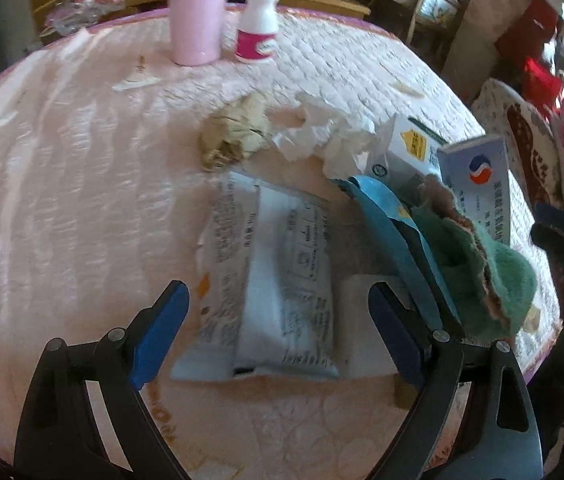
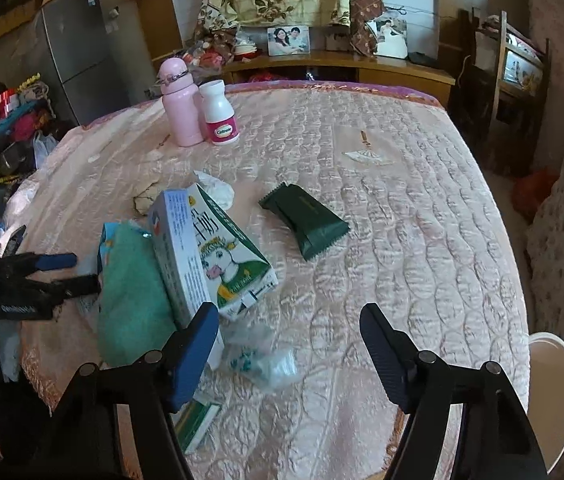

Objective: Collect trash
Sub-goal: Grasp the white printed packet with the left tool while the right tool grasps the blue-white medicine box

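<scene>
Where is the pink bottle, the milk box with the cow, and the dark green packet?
pink bottle (image 2: 181,114): right wrist view, middle of its body.
milk box (image 2: 228,264): right wrist view, on the cow picture.
dark green packet (image 2: 306,218): right wrist view, middle of its flat face.

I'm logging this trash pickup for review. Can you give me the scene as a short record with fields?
surface: round table with pink quilted cloth
left gripper: open, over a grey-white wrapper
right gripper: open, holding nothing
trash: milk carton, dark green packet, crumpled tissue, clear wrapper
not trash: pink bottle, white pill bottle, standing side by side
also there: green cloth
</scene>
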A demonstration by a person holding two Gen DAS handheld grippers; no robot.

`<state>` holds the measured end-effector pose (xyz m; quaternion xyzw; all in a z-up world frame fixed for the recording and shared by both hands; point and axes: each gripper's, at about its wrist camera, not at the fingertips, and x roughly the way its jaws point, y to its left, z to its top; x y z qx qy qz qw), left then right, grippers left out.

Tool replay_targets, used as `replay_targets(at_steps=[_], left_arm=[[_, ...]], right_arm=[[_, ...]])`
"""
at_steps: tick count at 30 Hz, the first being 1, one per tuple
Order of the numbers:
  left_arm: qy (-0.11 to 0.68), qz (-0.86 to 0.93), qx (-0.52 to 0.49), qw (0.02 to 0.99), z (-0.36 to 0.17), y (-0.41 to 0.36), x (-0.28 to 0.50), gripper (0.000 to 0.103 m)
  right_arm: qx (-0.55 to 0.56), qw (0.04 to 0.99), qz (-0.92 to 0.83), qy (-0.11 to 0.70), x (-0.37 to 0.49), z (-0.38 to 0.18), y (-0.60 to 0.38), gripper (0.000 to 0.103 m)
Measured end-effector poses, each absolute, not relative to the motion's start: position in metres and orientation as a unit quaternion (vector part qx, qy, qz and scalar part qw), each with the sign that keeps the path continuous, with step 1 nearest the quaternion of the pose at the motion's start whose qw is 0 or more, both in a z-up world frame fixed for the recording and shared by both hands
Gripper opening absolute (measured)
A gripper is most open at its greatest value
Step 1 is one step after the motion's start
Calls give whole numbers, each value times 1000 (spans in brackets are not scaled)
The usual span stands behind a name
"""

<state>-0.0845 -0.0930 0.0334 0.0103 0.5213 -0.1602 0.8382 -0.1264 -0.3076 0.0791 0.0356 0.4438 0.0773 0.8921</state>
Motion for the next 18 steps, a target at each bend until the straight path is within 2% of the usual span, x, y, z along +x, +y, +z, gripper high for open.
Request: replay_targets(at_steps=[2,4,6,7,8,9,11,13,15,18], left_arm=[[523,-169,16,835,29,-99,-81,74],[523,-177,8,834,30,-99,-78,67],[519,-180,8,835,32,-99,-76,56],[518,-174,15,837,32,-97,-76,43],[519,-170,19,837,32,-95,-76,34],[520,-172,15,837,31,-93,-76,33],[522,-179,1,834,31,-85,-76,28],[519,-182,-1,835,34,-80,-78,25],[514,-178,-1,839,37,-77,-79,23],[504,-173,-12,846,44,-69,-82,22]], right_arm=[[39,892,93,441,-123,82,-301,72],[32,893,103,437,-117,87,-291,72],[31,892,113,437,-110,87,-284,72],[33,891,121,436,-105,87,-280,72],[36,891,128,434,-101,87,-276,69],[41,890,139,433,-94,86,-271,65],[49,885,155,436,-84,84,-266,50],[58,877,171,445,-74,78,-260,44],[66,869,184,454,-69,73,-257,30],[68,872,183,448,-73,78,-259,27]])
